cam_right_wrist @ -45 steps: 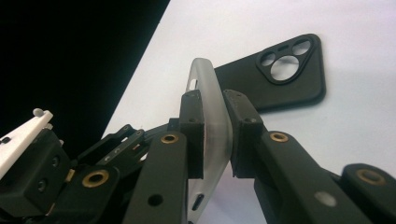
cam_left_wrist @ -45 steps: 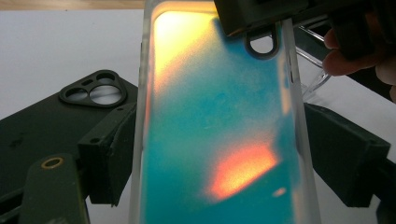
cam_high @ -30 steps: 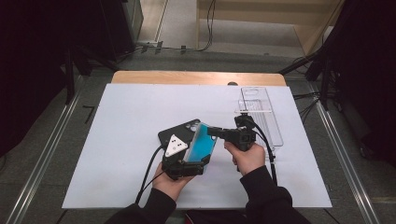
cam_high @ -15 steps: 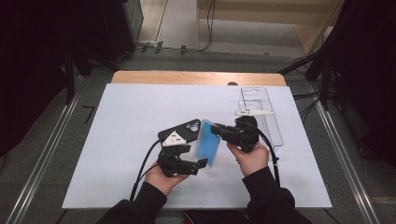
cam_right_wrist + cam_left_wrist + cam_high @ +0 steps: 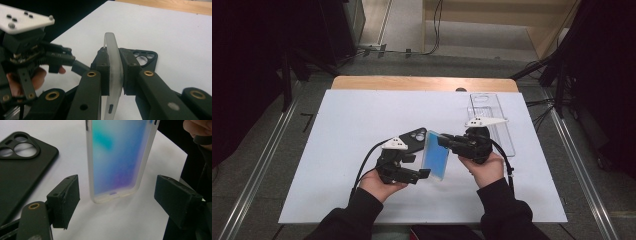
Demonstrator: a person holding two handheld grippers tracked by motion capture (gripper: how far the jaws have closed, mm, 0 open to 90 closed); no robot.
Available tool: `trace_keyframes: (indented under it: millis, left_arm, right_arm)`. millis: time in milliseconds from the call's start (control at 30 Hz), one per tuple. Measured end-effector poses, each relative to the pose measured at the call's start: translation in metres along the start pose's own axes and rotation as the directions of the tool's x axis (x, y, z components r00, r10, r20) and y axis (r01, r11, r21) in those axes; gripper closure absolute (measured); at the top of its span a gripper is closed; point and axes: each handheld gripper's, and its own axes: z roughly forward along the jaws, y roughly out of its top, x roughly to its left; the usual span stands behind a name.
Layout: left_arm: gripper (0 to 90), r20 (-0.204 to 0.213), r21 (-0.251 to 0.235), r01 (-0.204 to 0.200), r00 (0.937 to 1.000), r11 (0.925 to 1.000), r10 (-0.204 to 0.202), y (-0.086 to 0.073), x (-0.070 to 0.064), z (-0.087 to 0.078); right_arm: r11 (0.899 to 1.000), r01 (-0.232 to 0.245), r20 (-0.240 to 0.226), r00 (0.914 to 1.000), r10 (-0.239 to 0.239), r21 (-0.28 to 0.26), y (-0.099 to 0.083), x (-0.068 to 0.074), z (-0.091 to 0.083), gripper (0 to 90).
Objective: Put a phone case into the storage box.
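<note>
With the left tongs (image 5: 424, 173) gaping wide around its lower end, the translucent, blue-tinted soft phone case (image 5: 435, 155) hangs above the tabletop (image 5: 342, 120) pinched edgewise (a thin purchase) in the right tongs (image 5: 443, 140), and may twist free.

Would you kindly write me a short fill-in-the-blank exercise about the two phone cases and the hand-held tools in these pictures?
1. The right tool is shut on the ____ phone case.
2. The left tool has its jaws ____, one on each side of that case's lower end.
3. The black phone case lies flat on the ____ table cover.
4. The clear plastic tray lies on the person's ____ side.

Missing words: blue; open; white; right
</note>
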Motion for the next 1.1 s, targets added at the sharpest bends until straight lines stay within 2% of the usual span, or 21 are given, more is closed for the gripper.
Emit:
trace_keyframes:
  millis: [67,167,267,400,500,667,800,900,1033,1100]
  left_arm:
    - [20.7,0.027,0.010,-0.001,0.9996,0.9999,0.001,0.002,0.003,-0.002]
    - [20.7,0.032,0.033,-0.014,0.9994,0.9994,0.013,0.004,0.006,-0.006]
    - [20.7,0.057,0.035,-0.020,0.9982,0.9992,0.018,0.006,0.009,-0.010]
    - [20.7,0.129,0.023,-0.002,0.9916,0.9997,-0.002,0.009,0.014,-0.015]
    - [24.3,0.157,0.020,-0.023,0.9874,0.9995,0.020,0.013,0.015,-0.018]
    - [24.3,0.168,0.030,-0.081,0.9830,0.9963,0.075,0.019,0.014,-0.022]
    - [24.7,0.175,0.029,-0.105,0.9797,0.9940,0.098,0.021,0.013,-0.024]
    - [25.8,0.196,0.011,-0.128,0.9728,0.9917,0.123,0.020,0.012,-0.026]
    - [28.7,0.210,-0.007,-0.148,0.9666,0.9889,0.146,0.021,0.009,-0.028]
    - [29.1,0.196,0.009,-0.167,0.9671,0.9860,0.162,0.023,0.008,-0.029]
  right_arm:
    - [1.000,0.014,-0.022,0.9997,-0.013,0.017,0.001,-0.001,-0.001,76.9]
    - [0.999,0.005,-0.049,0.9988,-0.004,0.039,0.002,-0.002,-0.003,76.9]
    - [0.998,0.045,-0.063,0.9971,-0.043,0.042,0.003,-0.001,-0.005,76.9]
    - [0.995,0.091,-0.104,0.9909,-0.086,0.049,0.002,-0.001,-0.008,76.9]
    - [0.993,0.106,-0.130,0.9867,-0.098,0.057,0.003,-0.002,-0.008,76.9]
    - [0.988,0.144,-0.165,0.9772,-0.134,0.049,0.003,-0.004,-0.009,76.9]
    - [0.986,0.163,-0.194,0.9692,-0.152,0.043,0.004,-0.004,-0.009,76.9]
    - [0.983,0.177,-0.214,0.9632,-0.162,0.051,0.004,-0.003,-0.009,76.9]
    - [0.976,0.209,-0.248,0.9498,-0.190,0.054,0.004,-0.001,-0.008,76.9]
    - [0.974,0.222,-0.263,0.9438,-0.201,0.053,0.004,0.000,-0.008,76.9]
